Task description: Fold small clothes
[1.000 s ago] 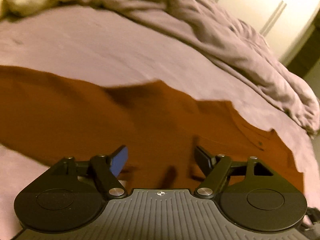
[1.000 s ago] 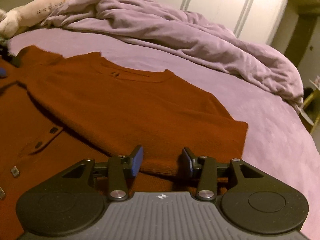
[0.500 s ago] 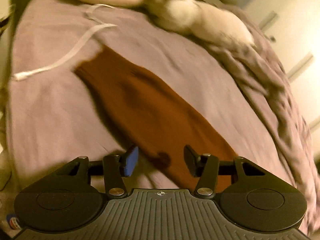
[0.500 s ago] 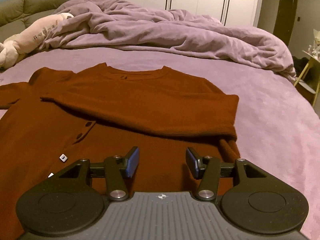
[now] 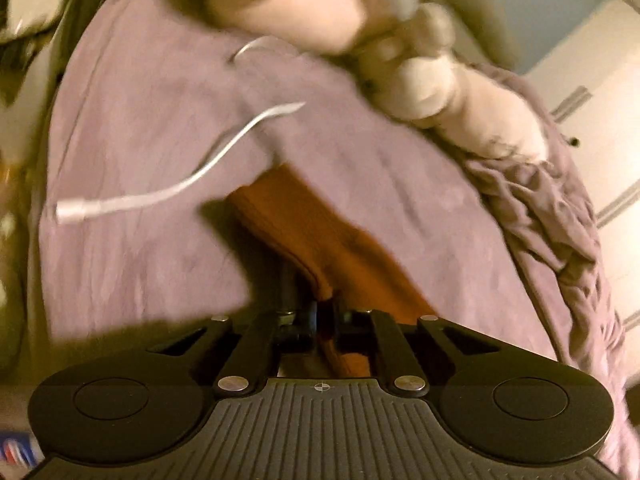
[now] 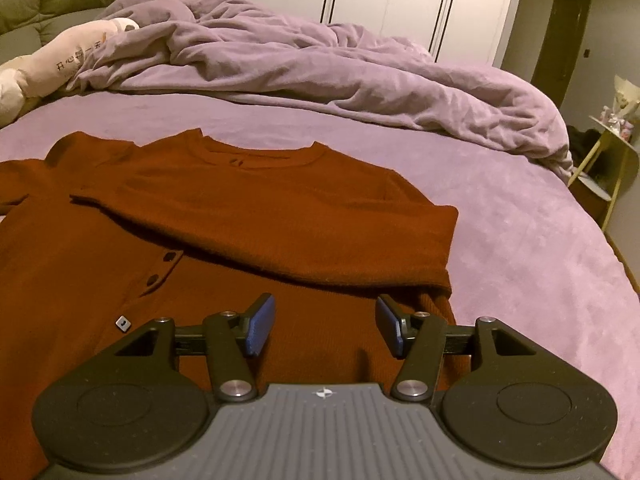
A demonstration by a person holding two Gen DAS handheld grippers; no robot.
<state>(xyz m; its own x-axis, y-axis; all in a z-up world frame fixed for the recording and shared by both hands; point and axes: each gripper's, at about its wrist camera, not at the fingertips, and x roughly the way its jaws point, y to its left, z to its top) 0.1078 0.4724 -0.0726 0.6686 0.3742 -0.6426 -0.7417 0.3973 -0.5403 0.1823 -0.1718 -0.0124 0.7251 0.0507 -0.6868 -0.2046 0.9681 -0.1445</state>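
Left gripper (image 5: 323, 318) has just clenched onto the rust knit sweater's sleeve (image 5: 320, 240); right gripper (image 6: 323, 326), spreading, hovers released above its ribbed hem.

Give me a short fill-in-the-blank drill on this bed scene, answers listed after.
1. The left tongs are shut on the rust-brown garment's ____.
2. The right tongs hover open above the garment, holding ____.
3. A ____ cable lies on the purple bedsheet beside the sleeve.
4. The crumpled duvet is ____ in colour.

Answers: sleeve; nothing; white; purple
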